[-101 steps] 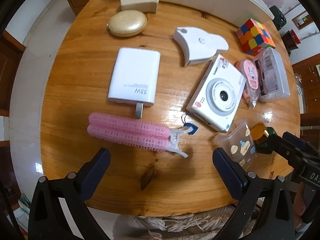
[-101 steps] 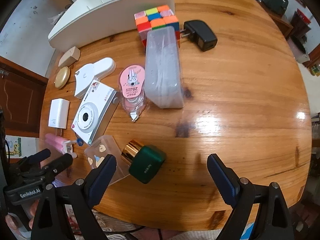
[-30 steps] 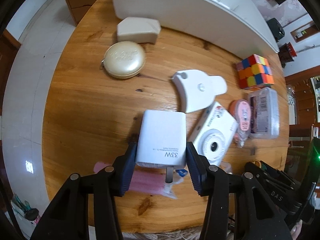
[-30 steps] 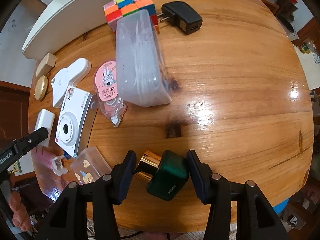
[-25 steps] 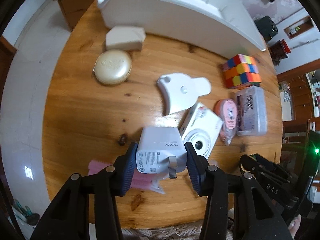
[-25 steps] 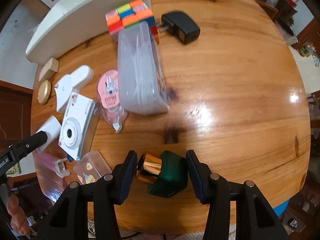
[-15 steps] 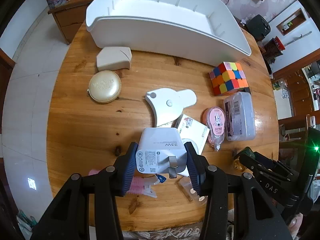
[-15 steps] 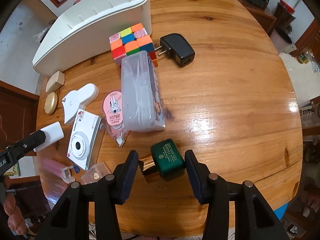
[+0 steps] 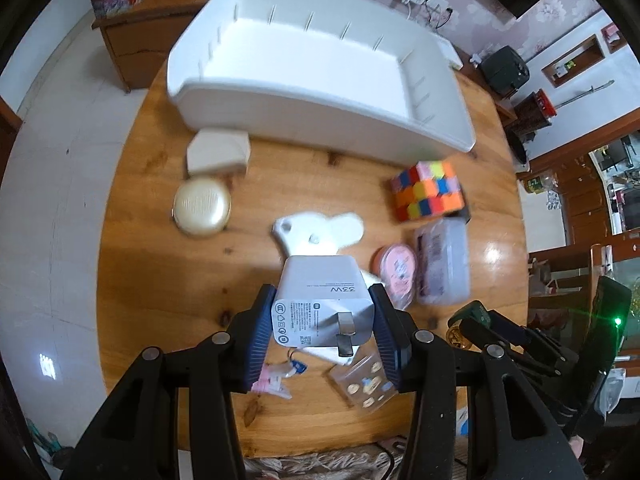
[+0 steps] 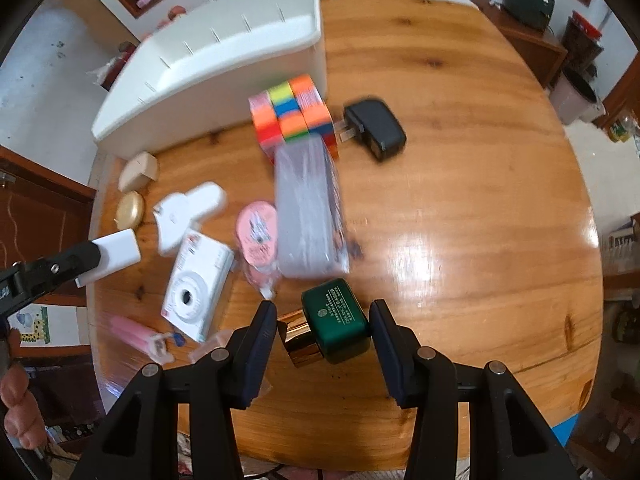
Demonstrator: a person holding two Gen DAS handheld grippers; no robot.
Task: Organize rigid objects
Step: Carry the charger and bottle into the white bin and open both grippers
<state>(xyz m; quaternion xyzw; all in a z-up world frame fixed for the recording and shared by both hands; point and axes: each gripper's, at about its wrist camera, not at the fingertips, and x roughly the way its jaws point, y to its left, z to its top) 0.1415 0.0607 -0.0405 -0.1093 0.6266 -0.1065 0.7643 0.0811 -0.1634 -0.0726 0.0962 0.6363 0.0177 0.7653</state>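
Both held items now hang higher above the round wooden table [image 10: 460, 208] than a second ago. Left gripper [image 9: 324, 316]: points steeply down, clamped on the white 33W wall charger [image 9: 324, 300]. Right gripper [image 10: 323, 328]: points steeply down, grips the dark green, gold-capped bottle [image 10: 334, 326]; jaws just narrowed. Long white plastic bin [image 9: 320, 68]: nothing visible inside.

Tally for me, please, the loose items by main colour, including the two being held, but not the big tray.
White: 3 – charger, camera, curved gadget
Pink: 2 – tape, hair roller
Beige/gold: 2
Clear: 2
Green: 1 – bottle
Black: 1
Multicolour: 1
Total: 12
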